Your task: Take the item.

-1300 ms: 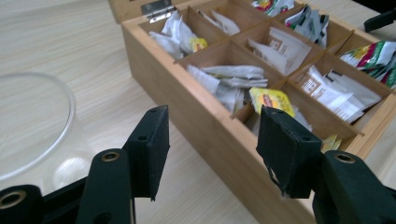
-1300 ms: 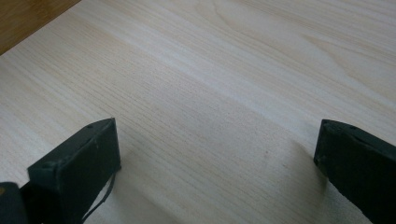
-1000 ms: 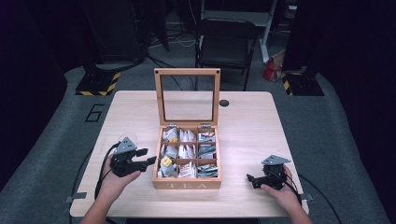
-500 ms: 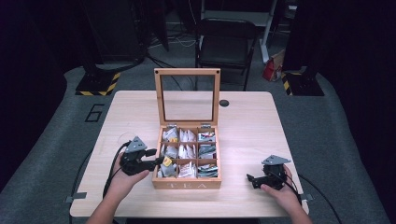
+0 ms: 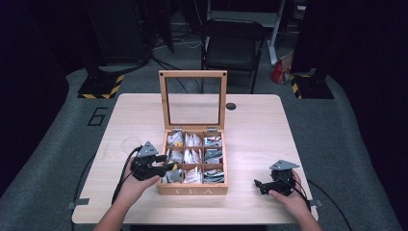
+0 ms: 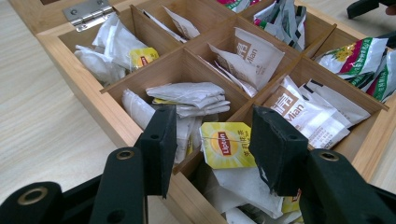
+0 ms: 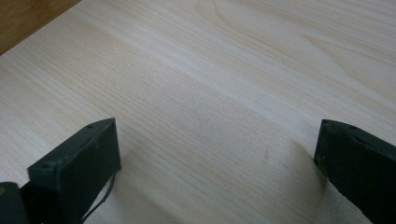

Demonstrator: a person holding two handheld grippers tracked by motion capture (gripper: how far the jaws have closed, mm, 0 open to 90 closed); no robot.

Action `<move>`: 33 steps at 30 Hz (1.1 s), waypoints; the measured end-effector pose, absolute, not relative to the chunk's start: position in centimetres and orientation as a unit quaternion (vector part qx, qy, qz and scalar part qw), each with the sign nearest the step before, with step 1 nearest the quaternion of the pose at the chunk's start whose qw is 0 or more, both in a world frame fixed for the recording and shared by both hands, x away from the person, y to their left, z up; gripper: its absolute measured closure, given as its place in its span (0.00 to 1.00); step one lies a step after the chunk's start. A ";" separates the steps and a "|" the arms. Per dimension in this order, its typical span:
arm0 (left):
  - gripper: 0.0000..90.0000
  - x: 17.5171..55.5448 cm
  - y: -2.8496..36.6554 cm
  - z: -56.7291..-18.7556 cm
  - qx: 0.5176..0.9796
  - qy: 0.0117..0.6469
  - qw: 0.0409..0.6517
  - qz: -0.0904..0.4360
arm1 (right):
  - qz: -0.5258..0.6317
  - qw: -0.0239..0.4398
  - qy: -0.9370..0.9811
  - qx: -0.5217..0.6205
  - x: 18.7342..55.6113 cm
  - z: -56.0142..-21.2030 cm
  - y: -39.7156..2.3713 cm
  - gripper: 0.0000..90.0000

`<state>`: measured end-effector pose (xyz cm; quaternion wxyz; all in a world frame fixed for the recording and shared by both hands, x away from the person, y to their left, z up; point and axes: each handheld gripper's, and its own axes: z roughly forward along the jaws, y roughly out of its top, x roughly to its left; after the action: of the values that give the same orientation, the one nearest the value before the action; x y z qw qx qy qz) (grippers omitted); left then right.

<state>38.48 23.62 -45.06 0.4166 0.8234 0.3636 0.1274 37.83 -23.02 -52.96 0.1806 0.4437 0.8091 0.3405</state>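
L gripper (image 6: 212, 154) is poised w/ jaws half open, just been closing, straddling the yellow Lipton tea bag (image 6: 226, 144) in the tea box (image 5: 192, 190) near-left compartment, not yet pinched. R gripper (image 7: 217, 163) is parked wide open, empty, on the bench (image 5: 260, 125).

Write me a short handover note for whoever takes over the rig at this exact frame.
Left gripper: jaws have just been closing, not yet pressing; a yellow Lipton tea bag stands between them in the near-left compartment of the wooden tea box.
Right gripper: open, idle over bare table to the right of the box.
Done: glass lid is up, left gripper is lined up on the bag.
Left: close on the bag and lift it out.
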 end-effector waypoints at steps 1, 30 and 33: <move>0.58 38.5 23.5 -45.1 0.824 0.363 0.417 0.124 | 0.341 0.181 0.809 0.444 37.8 -53.0 -23.0 0.00; 0.73 38.2 23.1 -45.3 0.821 0.353 0.433 0.118 | 0.341 0.179 0.810 0.442 37.8 -53.0 -23.0 0.00; 0.76 38.1 23.1 -45.1 0.822 0.347 0.434 0.119 | 0.340 0.181 0.809 0.443 37.8 -53.0 -23.0 0.00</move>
<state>38.05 23.10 -45.09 0.4344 0.8225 0.3473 0.1191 37.84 -23.03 -52.96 0.1808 0.4433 0.8093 0.3404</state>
